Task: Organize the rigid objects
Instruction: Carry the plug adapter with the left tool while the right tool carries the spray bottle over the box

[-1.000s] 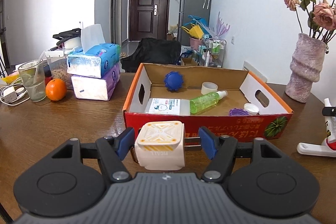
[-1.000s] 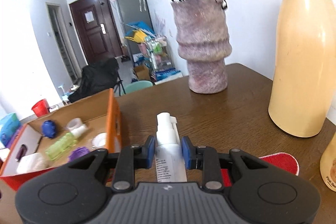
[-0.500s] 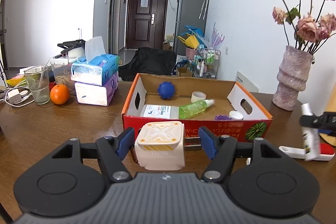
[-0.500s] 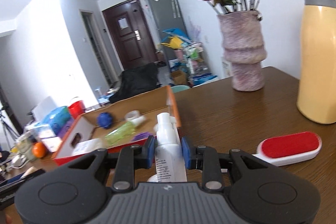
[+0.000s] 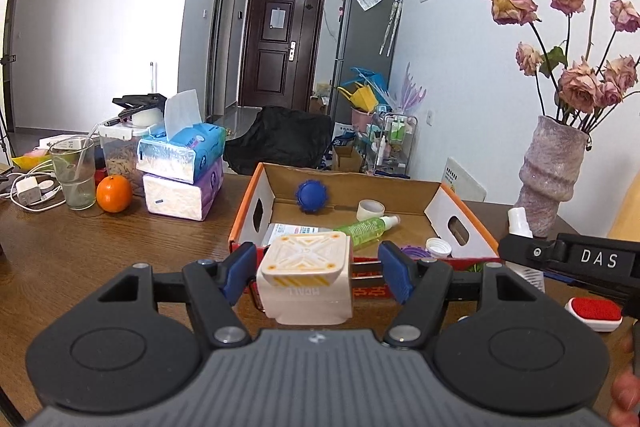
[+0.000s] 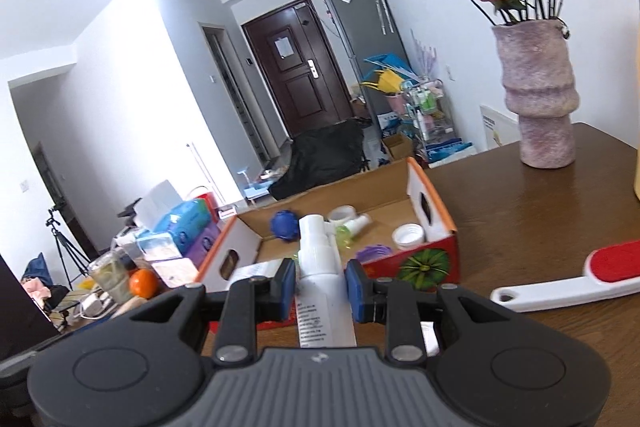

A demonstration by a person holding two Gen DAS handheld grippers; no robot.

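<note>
Inspector A: Jaws, left gripper [image 5: 316, 277]?

Inspector B: Set wide. The cream block [image 5: 306, 277] sits between the pads; the right pad stands clear, left contact cannot be told. It hangs just short of the cardboard box [image 5: 440, 187], box straight ahead.

A: Right gripper [image 6: 321, 289]?

B: Closed on the white spray bottle [image 6: 323, 287], long axis pointing forward along the fingers, nozzle toward the box. By my reading the box's near wall lies just ahead of both.

A: Box contents?

B: Blue ball [image 5: 311, 195], tape roll [image 5: 370, 209], green bottle [image 5: 366, 227], white cap [image 5: 439, 247], a purple piece, a flat white packet. On the bench outside: a red lint brush [image 6: 568, 285].
</note>
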